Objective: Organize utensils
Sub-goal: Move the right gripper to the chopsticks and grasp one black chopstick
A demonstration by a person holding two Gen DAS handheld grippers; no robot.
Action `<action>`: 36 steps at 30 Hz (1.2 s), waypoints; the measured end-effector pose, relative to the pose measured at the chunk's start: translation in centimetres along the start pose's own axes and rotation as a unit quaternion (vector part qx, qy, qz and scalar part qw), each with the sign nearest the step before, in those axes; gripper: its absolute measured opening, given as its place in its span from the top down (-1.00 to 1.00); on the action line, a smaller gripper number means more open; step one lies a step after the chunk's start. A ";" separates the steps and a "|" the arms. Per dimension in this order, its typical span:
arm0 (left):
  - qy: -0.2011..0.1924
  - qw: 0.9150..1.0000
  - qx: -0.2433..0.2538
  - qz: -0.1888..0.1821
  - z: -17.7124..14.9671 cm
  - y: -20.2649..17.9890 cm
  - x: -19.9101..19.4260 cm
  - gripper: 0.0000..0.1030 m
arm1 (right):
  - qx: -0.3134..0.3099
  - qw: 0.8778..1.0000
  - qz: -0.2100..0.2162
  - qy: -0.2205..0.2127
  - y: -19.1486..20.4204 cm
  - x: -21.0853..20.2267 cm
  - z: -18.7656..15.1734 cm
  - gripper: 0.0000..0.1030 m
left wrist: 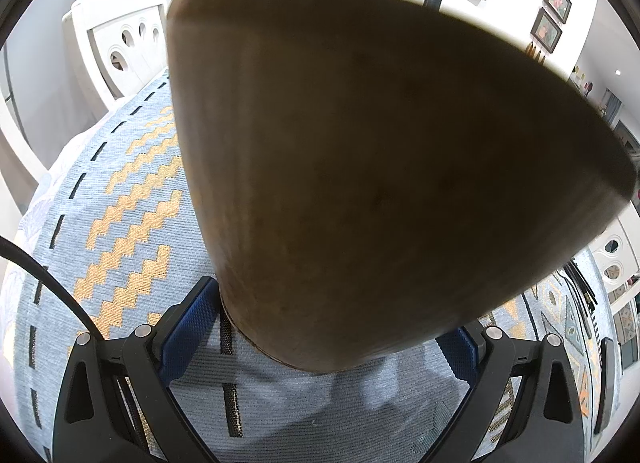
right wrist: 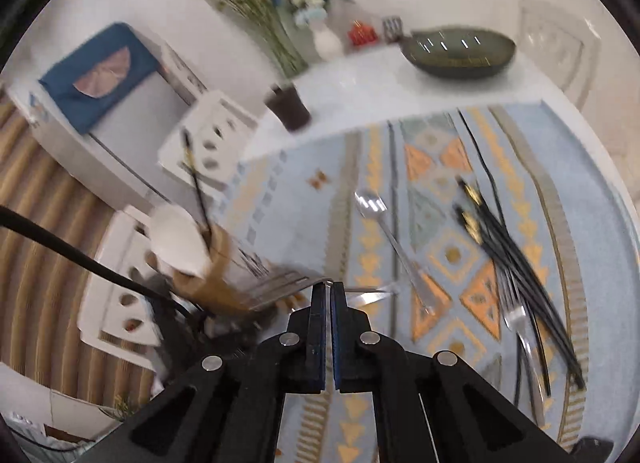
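My left gripper (left wrist: 326, 337) is shut on a brown wooden utensil cup (left wrist: 360, 167), which fills most of the left wrist view and tilts above the patterned tablecloth. In the right wrist view the same cup (right wrist: 216, 271) holds a white spoon (right wrist: 176, 239) and a black chopstick (right wrist: 196, 183). My right gripper (right wrist: 330, 287) is shut on a metal fork (right wrist: 280, 287), held crosswise with its tines by the cup's side. A metal spoon (right wrist: 384, 231), another fork (right wrist: 520, 327) and several black chopsticks (right wrist: 512, 251) lie on the cloth (right wrist: 304, 199).
A dark oval dish (right wrist: 460, 51), a dark cup (right wrist: 290, 107), a vase of flowers (right wrist: 320, 23) and a small red item stand at the table's far side. White chairs (right wrist: 208, 135) stand at the left edge. A black cable (right wrist: 80, 259) crosses the left.
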State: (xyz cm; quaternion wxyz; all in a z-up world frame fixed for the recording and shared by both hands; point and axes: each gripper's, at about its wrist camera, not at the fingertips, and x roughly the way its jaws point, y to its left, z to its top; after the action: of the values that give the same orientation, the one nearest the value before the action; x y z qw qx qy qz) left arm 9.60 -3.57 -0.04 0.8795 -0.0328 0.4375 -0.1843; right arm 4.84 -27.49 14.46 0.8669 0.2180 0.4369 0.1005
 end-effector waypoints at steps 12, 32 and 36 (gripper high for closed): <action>0.000 1.000 -0.002 -0.003 0.0 0.2 -0.1 -0.93 | -0.044 0.997 -0.013 0.056 0.9 3.5 3.9 0.86; 0.001 1.000 -0.001 0.000 0.0 0.2 -0.1 -0.93 | -0.062 0.982 -0.110 0.141 -8.2 12.2 8.7 0.20; 0.001 1.000 0.000 0.000 0.0 0.2 -0.1 -0.93 | -0.053 0.975 -0.152 0.153 -11.1 11.1 8.7 0.20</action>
State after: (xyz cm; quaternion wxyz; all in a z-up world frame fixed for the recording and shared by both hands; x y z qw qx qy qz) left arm 9.65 -3.38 0.00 0.8789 -0.0324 0.4388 -0.1843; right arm 18.24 -35.80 5.90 0.8051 0.0846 0.5867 0.0225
